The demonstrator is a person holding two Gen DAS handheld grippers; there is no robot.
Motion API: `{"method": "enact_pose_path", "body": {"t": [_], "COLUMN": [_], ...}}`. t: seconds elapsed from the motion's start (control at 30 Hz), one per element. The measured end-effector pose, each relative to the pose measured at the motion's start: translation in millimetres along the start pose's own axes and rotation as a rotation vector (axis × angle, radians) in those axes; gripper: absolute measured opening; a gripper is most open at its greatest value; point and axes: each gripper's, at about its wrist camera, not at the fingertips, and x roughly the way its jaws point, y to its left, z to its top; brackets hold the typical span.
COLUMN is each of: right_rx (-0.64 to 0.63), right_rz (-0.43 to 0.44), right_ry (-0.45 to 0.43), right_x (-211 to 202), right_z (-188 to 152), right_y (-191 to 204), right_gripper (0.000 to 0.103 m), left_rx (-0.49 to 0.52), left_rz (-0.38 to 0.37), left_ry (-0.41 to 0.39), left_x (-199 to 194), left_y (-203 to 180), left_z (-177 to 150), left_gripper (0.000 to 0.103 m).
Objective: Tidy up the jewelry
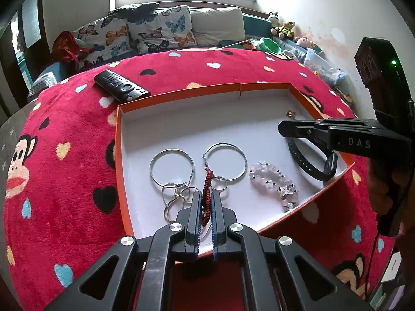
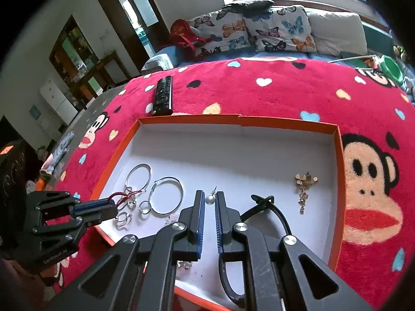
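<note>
An orange box (image 1: 181, 93) with a white floor holds jewelry: two silver hoop earrings (image 1: 171, 167), small silver rings (image 1: 179, 194), a pink bead bracelet (image 1: 272, 180), a black wristband (image 1: 310, 165) and a gold brooch (image 2: 306, 181). My left gripper (image 1: 206, 197) is shut on a red braided cord bracelet (image 1: 208, 181) and holds it over the box's near edge. My right gripper (image 2: 209, 198) hangs over the box with its fingers a little apart; a pearl stud earring (image 2: 209, 199) sits at its tips, touching or not I cannot tell.
The box (image 2: 339, 155) lies on a red fleece blanket (image 1: 64, 168) with hearts and monkey faces. A black remote control (image 1: 122, 88) lies just behind the box's far left corner. Butterfly cushions (image 1: 155, 29) and soft toys line the back.
</note>
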Motion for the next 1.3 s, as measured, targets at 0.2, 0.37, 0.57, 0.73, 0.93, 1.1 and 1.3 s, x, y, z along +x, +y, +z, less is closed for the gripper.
{"method": "enact_pose_path", "body": {"t": [0.2,0.37,0.57,0.73,0.93,1.1,1.3], "right_rx": [0.009,-0.001,-0.059,-0.121,-0.108,-0.099,-0.082], "right_rz": [0.001,0.002,0.027,0.048,0.108,0.082,0.077], "right_ry": [0.000,-0.014,-0.057,-0.063,-0.042,-0.052,-0.062], "right_x": [-1.1,-9.0,-42.4,-62.4,-70.5,-74.3,-75.2], "right_z": [1.7,-2.3,-15.4,-35.9,-53.7,-54.5,-46.3], "right_y": [-4.2,-1.9,15.7,30.1,28.3,21.2,19.1], "right_gripper": [0.010,0.010,0.010,0.010,0.010,0.010,0.010], "left_rx": [0.002,0.010,0.000,-0.014,-0.029,-0.042,-0.023], "left_rz": [0.002,0.002,0.008,0.007,0.009,0.000,-0.020], "left_ry": [-0.004,-0.025,-0.079,-0.115,-0.147,-0.153,-0.115], "left_x": [0.9,-8.2,-32.6,-55.8,-79.0,-84.6,-69.7], "left_y": [-0.8,-0.8,-1.5,0.7,3.7,7.7,3.8], "left_z": [0.7,-1.3,-6.4,-14.5,-24.2,-26.4,-22.9], "left_gripper": [0.006,0.006,0.006,0.006,0.006,0.006,0.006]}}
